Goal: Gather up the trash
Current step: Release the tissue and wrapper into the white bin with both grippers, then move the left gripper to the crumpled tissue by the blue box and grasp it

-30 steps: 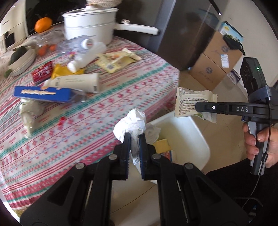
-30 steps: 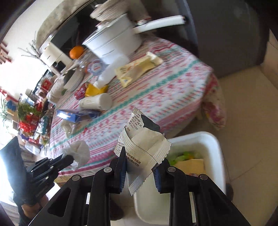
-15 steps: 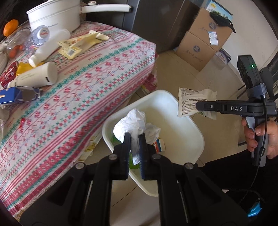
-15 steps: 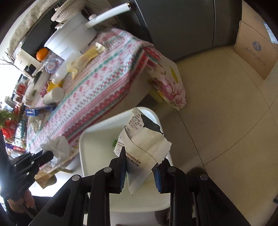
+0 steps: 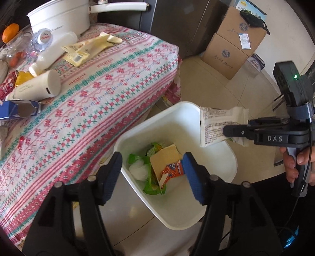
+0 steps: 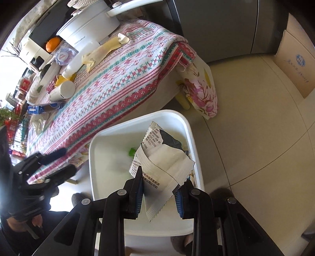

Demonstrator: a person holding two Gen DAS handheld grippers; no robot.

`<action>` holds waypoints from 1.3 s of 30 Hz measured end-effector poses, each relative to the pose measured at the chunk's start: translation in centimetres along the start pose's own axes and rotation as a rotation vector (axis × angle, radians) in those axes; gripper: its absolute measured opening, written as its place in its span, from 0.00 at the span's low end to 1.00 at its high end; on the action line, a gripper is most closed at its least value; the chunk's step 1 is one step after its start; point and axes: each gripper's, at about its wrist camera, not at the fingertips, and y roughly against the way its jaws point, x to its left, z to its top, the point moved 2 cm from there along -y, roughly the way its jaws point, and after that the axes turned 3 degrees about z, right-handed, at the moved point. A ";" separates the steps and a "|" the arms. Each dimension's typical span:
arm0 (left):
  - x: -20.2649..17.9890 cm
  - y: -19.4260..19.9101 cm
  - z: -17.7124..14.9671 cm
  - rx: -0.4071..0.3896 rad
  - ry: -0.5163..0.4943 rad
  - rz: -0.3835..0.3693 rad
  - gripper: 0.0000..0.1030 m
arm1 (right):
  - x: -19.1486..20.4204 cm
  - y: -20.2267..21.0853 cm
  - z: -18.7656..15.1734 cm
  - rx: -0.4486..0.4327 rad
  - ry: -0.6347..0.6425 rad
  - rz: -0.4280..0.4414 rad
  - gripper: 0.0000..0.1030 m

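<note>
Hovering over white bin (image 5: 196, 110) beside worktop (image 5: 102, 94): left gripper (image 5: 153, 173) gaping wide, holding nothing; right gripper (image 6: 159, 189) pinching white wrapper (image 6: 163, 157) above bin for dropping. Tissue ball (image 5: 139, 170) lying inside bin.

The white bin (image 5: 226, 151) lies open from above; the table edge (image 5: 149, 106) crowds its left side.

A white pot (image 5: 59, 18) and an orange (image 5: 10, 32) sit on the desk's (image 5: 110, 82) far side, cardboard boxes (image 5: 234, 45) stacked on the floor.
</note>
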 end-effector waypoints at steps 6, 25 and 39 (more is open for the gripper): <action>1.5 1.8 0.2 -0.039 0.041 0.022 0.74 | 0.3 -0.6 -0.1 0.020 0.005 -0.014 0.28; 8.5 6.0 -1.6 -0.093 0.204 0.094 0.82 | 3.1 -0.4 1.2 0.020 -0.028 -0.008 0.73; 18.1 10.2 -2.1 -0.183 0.431 0.181 0.82 | 8.9 0.5 3.5 -0.041 0.057 -0.010 0.75</action>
